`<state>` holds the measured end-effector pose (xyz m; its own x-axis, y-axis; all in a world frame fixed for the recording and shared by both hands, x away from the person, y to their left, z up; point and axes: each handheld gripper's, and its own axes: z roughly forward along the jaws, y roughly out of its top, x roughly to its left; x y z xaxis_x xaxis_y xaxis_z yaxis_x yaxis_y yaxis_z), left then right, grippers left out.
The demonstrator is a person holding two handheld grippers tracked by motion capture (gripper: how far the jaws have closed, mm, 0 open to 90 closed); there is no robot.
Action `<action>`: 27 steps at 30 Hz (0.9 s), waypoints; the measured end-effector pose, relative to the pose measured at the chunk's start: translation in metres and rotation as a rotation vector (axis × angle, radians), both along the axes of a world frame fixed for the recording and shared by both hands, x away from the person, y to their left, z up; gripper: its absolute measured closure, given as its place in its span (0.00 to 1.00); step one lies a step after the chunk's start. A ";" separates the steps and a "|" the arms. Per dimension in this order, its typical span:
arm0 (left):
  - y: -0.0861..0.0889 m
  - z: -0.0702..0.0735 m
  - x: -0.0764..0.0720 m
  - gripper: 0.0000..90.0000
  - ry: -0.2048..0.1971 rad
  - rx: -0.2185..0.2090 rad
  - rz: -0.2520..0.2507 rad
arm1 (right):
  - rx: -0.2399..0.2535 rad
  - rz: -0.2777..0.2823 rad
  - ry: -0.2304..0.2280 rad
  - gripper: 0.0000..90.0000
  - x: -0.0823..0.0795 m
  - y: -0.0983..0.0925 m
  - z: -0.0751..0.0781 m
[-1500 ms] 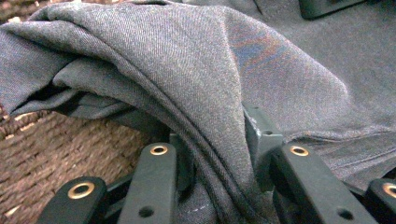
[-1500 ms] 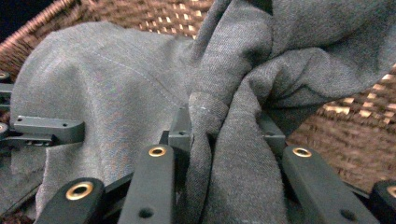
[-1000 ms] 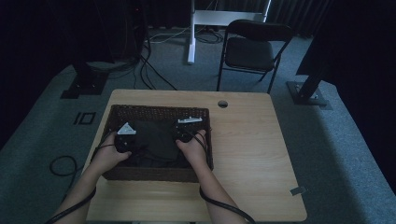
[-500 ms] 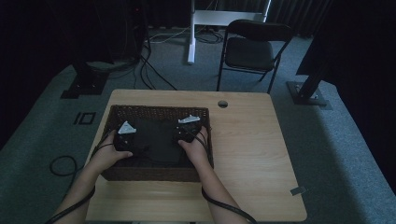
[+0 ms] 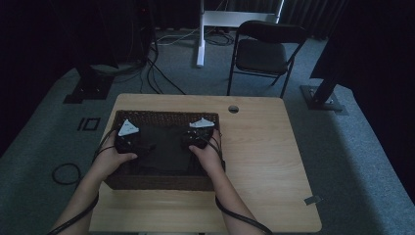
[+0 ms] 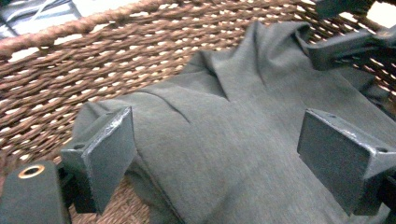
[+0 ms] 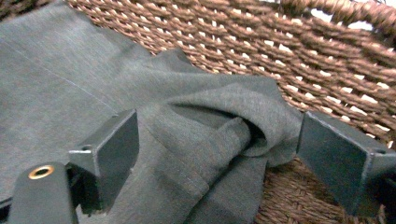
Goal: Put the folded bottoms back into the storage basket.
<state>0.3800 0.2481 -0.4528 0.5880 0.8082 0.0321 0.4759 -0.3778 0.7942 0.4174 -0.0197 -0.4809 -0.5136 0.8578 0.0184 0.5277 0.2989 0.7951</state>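
From up high I see the wooden counter point(image 5: 274, 161) first, pale and rectangular, with a small round hole near its far edge. A folding chair point(image 5: 264, 51) stands on the carpet beyond it.

On the counter's left half sits my brown wicker basket point(image 5: 161, 183), broad and shallow, its near wall facing me. Inside it lies the dark grey cloth point(image 5: 164, 149), spread over most of the basket floor and rumpled toward the far wall (the weave shows through behind it in both gripper views).

My two forearms come in from the bottom edge, cables trailing along them. The left hand-held gripper point(image 5: 128, 139) is over the left part of the basket, the right hand-held gripper point(image 5: 195, 137) over the right part, each with its grey plate on top.

In the left gripper view, the left hand-held gripper point(image 6: 215, 154) has just been opening: its jaws stand wide apart, with a flat stretch of cloth point(image 6: 224, 140) between them, and the pads press on nothing. The other gripper's jaws show at the upper right.

In the right gripper view, the right hand-held gripper point(image 7: 217, 154) has likewise just been opening, jaws wide, gripping nothing. A bunched fold of cloth point(image 7: 210, 135) lies between them, close to the basket wall point(image 7: 299, 51).
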 end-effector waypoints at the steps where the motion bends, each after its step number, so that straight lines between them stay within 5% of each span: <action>1: 0.000 0.001 0.000 0.13 -0.009 0.005 0.008 | 0.005 0.001 -0.002 0.14 0.000 -0.001 0.002; 11: 0.002 0.009 -0.001 0.13 -0.017 -0.034 0.043 | 0.044 0.042 -0.046 0.15 -0.005 -0.007 0.026; 27: 0.002 0.046 -0.022 0.13 -0.057 -0.143 -0.005 | 0.070 0.062 -0.139 0.15 -0.021 -0.033 0.071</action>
